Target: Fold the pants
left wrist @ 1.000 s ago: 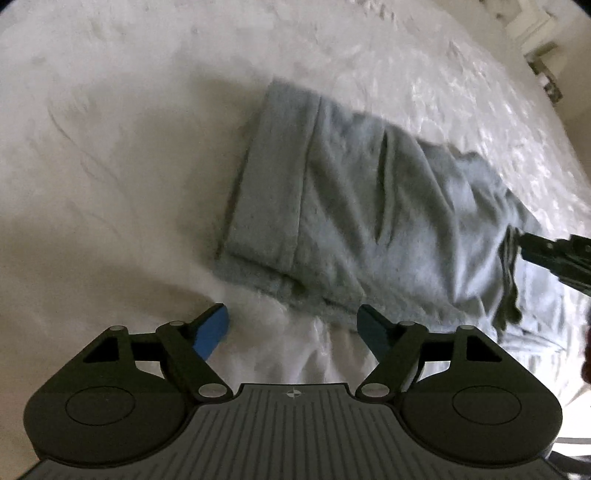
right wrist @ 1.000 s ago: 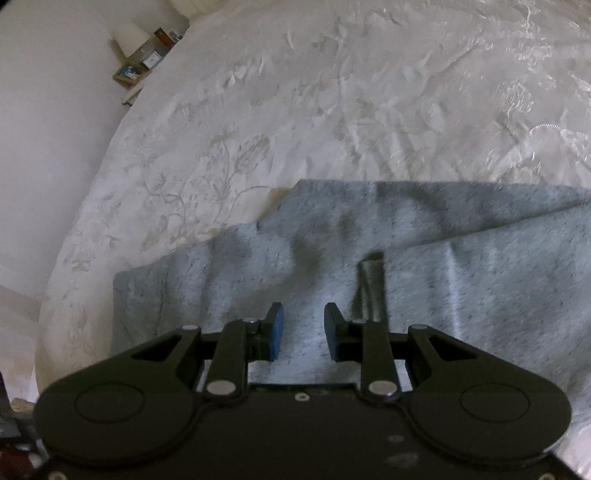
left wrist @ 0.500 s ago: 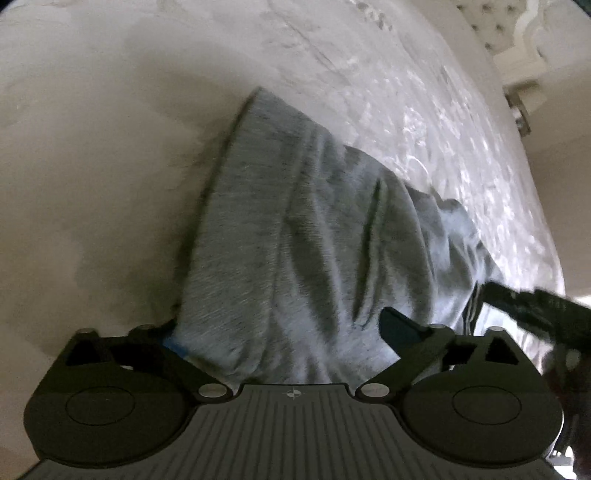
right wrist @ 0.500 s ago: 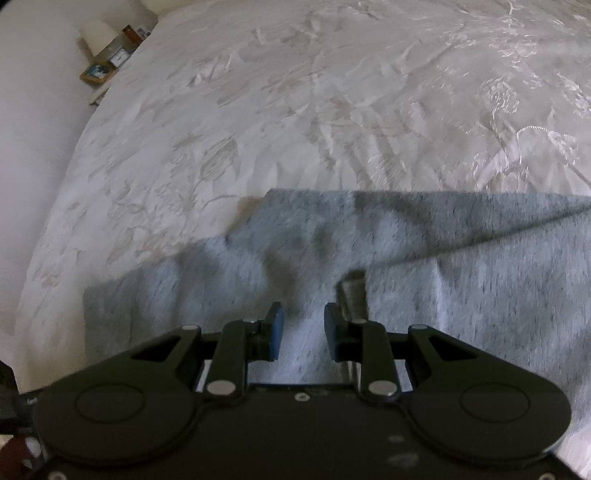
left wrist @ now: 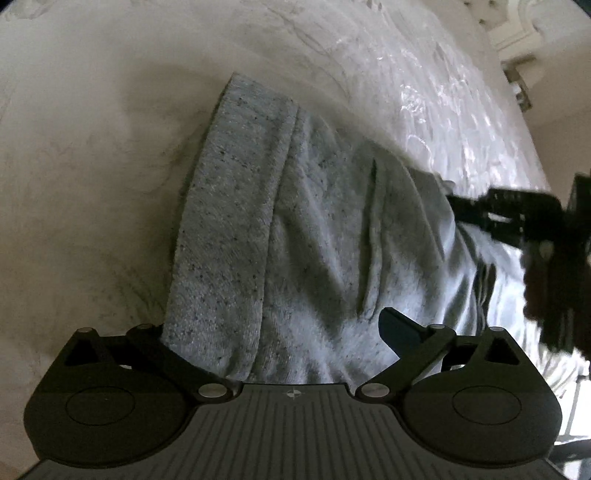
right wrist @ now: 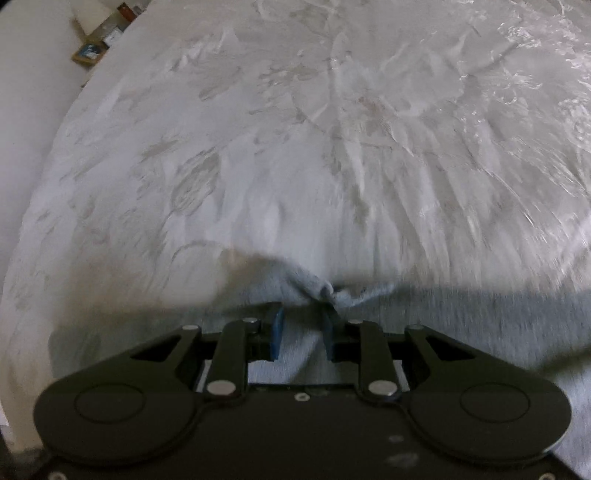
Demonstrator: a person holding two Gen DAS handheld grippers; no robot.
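Left gripper point(left wrist: 275, 332) hangs over the near end of the grey pants point(left wrist: 314, 229), its jaws spread as wide as they go. Its right finger point(left wrist: 400, 326) lies on top of the cloth, while the left one is hidden behind the waistband point(left wrist: 225, 229), so the near edge of the garment sits between them without being pinched. The waistband runs away from the camera as a thick folded strip, its outer edge lying straight along the bare bedspread point(left wrist: 92, 166). To that side the white cover is free of objects right out to the frame's rim, giving wide room. Beyond the far corner of the waistband the spread continues, shiny and embossed, up to a pale headboard point(left wrist: 517, 26) at the top right.

At the right of the left wrist view, the right gripper point(left wrist: 452, 199) reaches in, dark and blurred, touching the far side edge of the pants. In its own view, the right gripper point(right wrist: 303, 332) has its jaws closing, with a bunched ridge of grey cloth point(right wrist: 325, 291) gathered between the blue pads point(right wrist: 277, 332). The pads do not yet look pressed onto the fabric, though blur makes the contact hard to judge. The pants' edge runs left to right just ahead of the fingertips. Past it the floral bedspread point(right wrist: 332, 129) stretches open to the far side. A small shelf with boxes point(right wrist: 96, 48) stands off the bed at the upper left, well apart from the work.
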